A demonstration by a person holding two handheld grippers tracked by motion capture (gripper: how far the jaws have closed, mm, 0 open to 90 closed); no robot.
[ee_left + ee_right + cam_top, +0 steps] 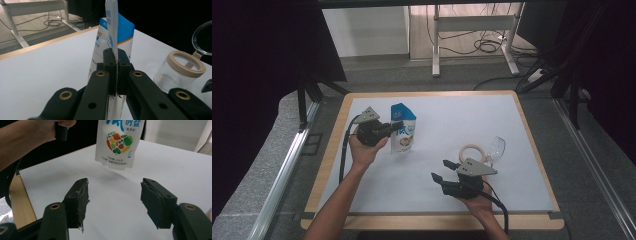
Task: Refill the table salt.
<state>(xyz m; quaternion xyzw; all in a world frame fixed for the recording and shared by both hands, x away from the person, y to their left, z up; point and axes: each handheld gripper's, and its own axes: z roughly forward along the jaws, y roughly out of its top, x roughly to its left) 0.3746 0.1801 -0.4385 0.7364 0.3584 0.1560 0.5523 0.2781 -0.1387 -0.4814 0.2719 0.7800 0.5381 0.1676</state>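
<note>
A white and blue stand-up pouch [403,127] printed with vegetables hangs just above the white table top, a shadow under it in the right gripper view. My left gripper [396,126] is shut on the pouch's side seam [113,32], its jaws [117,58] pinching the thin edge. My right gripper [440,170] rests near the front right with its jaws wide apart and nothing between them; from its own camera the pouch [117,142] shows beyond the right gripper [115,192].
A clear glass jar with a beige ring rim [473,152] stands right of centre, its hinged clear lid [496,148] swung open; both show in the left gripper view, jar [180,70] and lid [203,37]. The white mat [452,115] has a wooden border. A desk frame and cables stand behind.
</note>
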